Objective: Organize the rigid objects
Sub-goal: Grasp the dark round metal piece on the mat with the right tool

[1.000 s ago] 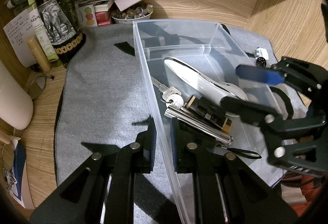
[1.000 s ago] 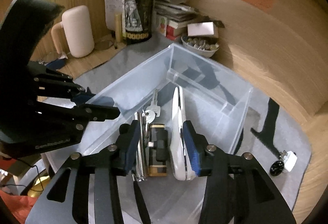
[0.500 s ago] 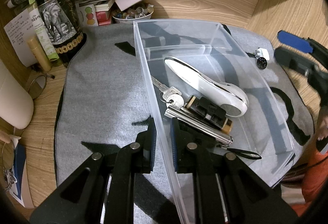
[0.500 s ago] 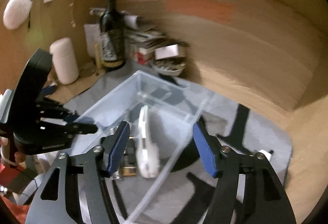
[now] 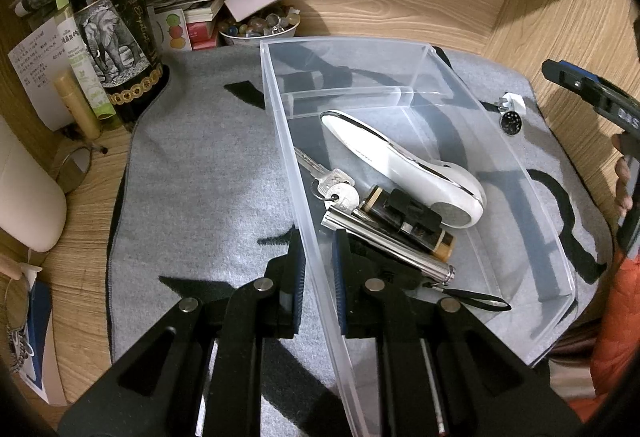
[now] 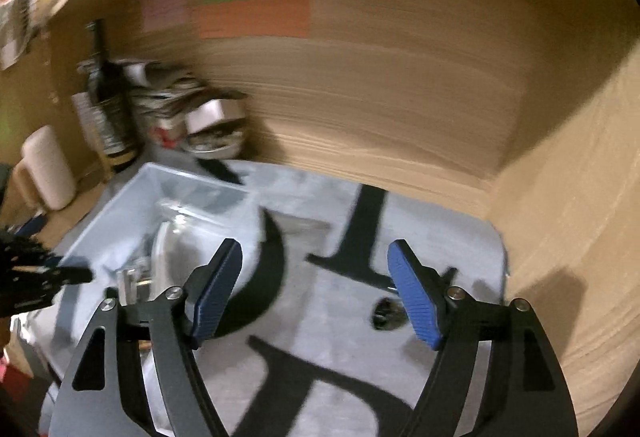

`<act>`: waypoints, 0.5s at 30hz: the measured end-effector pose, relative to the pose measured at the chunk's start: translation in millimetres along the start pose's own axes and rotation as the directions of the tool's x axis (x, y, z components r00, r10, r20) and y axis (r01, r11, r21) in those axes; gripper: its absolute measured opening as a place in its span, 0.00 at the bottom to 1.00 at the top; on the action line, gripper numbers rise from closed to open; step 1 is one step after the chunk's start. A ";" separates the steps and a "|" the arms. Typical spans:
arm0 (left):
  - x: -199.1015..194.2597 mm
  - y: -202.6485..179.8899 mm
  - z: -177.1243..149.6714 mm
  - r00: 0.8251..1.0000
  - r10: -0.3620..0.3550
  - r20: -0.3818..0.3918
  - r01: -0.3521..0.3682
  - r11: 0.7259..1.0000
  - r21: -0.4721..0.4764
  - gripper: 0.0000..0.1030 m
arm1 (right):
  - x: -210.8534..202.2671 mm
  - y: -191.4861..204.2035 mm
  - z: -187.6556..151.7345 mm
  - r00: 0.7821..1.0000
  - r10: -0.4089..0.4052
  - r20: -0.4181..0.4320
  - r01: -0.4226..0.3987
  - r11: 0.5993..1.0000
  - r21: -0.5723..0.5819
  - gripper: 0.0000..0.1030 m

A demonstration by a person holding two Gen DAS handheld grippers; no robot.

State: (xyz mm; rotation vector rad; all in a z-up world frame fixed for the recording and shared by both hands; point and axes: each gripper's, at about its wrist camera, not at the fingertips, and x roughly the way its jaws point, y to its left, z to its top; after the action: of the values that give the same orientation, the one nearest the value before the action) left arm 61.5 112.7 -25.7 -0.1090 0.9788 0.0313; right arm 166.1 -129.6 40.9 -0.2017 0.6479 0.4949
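My left gripper (image 5: 318, 257) is shut on the left wall of a clear plastic bin (image 5: 472, 109) on the grey mat. Inside the bin lie a white handheld device (image 5: 400, 173), keys (image 5: 334, 187), a black and gold cylinder (image 5: 408, 219) and a silver flashlight (image 5: 390, 251). A small round black gadget with a white plug (image 5: 511, 119) sits on the mat to the right of the bin. My right gripper (image 6: 316, 293) hovers over the mat beside the bin (image 6: 160, 189). Its jaws are opening with nothing between them, and the small gadget (image 6: 386, 313) lies just left of its right finger.
A dark wine bottle (image 5: 112, 37), a bowl of small trinkets (image 5: 260, 29) and stacked papers crowd the back left corner. A cream rounded object (image 5: 28, 205) stands at the left. Wooden walls close the back and right. The mat (image 5: 200, 177) bears large black letters.
My right gripper has pulled out of the bin and swung right over the mat, its jaws spreading wider. The white device stays in the bin. The left gripper and bin have not moved.
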 end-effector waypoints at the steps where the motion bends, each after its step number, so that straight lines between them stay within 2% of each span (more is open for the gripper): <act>1: 0.1 0.1 0.1 1.000 -0.001 0.000 0.001 1.000 -0.001 0.12 | 2.5 -6.8 -0.7 1.000 -0.007 -0.006 0.007 1.000 0.016 0.71; 8: -0.2 0.0 0.2 1.000 -0.001 -0.001 0.001 1.000 -0.001 0.12 | 45.2 -46.9 -18.2 0.991 -0.042 -0.124 0.056 0.992 0.111 0.71; 15: 0.0 0.2 0.8 1.000 0.002 -0.005 -0.002 1.000 -0.003 0.12 | 75.7 -58.7 -42.3 0.975 0.001 -0.222 0.039 0.984 0.174 0.70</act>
State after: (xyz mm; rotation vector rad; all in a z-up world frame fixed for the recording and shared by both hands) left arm 62.2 112.9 -25.2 -0.1106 0.9840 0.0346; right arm 225.2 -165.9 -37.7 -0.0951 0.9030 0.3964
